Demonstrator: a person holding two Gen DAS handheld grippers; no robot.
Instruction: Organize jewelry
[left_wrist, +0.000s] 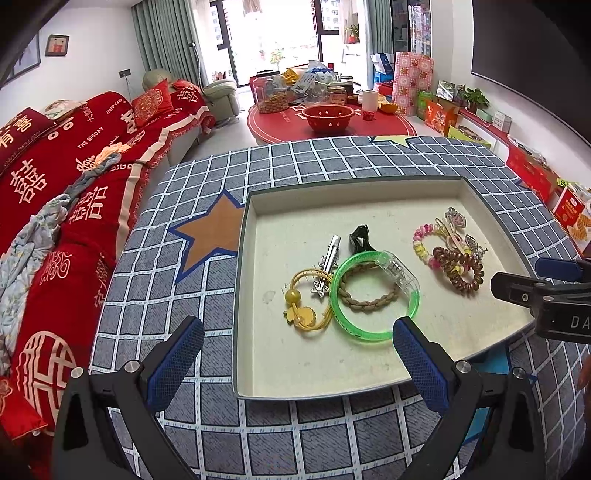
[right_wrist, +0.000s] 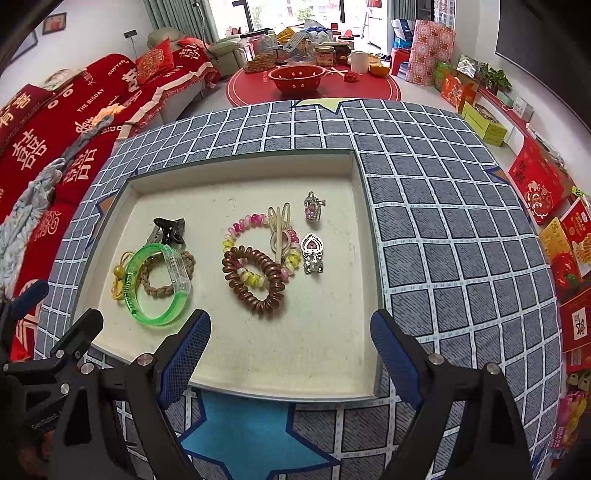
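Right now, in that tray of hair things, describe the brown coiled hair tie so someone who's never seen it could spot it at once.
Find the shallow cream tray on the checked cloth. In its right-hand cluster, the brown coiled hair tie lies nearest the grippers, overlapping the pink-and-yellow beaded bracelet. It alone is a glossy, dark brown, telephone-cord spiral.

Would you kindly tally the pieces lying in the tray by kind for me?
Bangles: 1, green
Hair ties and coils: 4, brown coil, beaded, braided, yellow
Hair clips: 5, black, silver, cream, two jewelled
Total: 10
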